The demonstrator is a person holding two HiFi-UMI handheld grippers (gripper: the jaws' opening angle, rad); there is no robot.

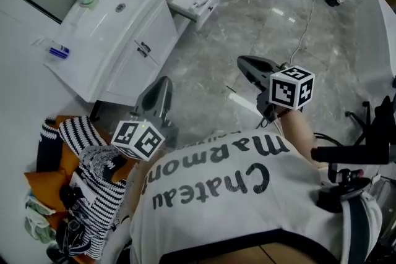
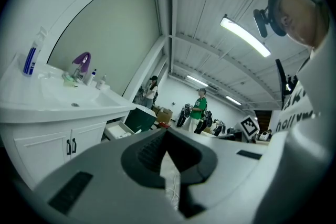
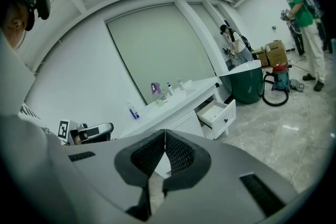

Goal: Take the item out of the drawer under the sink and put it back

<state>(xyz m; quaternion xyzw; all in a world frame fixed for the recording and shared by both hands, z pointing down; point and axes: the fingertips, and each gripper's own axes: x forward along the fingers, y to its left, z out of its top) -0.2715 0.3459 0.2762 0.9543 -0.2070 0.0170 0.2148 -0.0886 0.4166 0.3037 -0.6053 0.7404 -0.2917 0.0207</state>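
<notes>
**Barely begun: drawer open, nothing taken out yet**

Well apart from the sink [image 1: 93,21], the left gripper [image 1: 164,82] is held shut with nothing in it. The drawer [image 1: 197,2] at the sink's far end is seen pulled out, and a pale item [image 1: 202,0], too small to identify, appears to lie inside. The right gripper [image 1: 245,62] is also closed and empty, well short of the sink. Both reaching in and putting back are left to do.

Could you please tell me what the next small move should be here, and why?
Probably carry the right gripper forward toward the open drawer at the far end of the sink cabinet, parting its jaws on the way. The drawer already stands pulled out, the gripper is well short of it over the floor, and its jaws are closed on nothing.
</notes>
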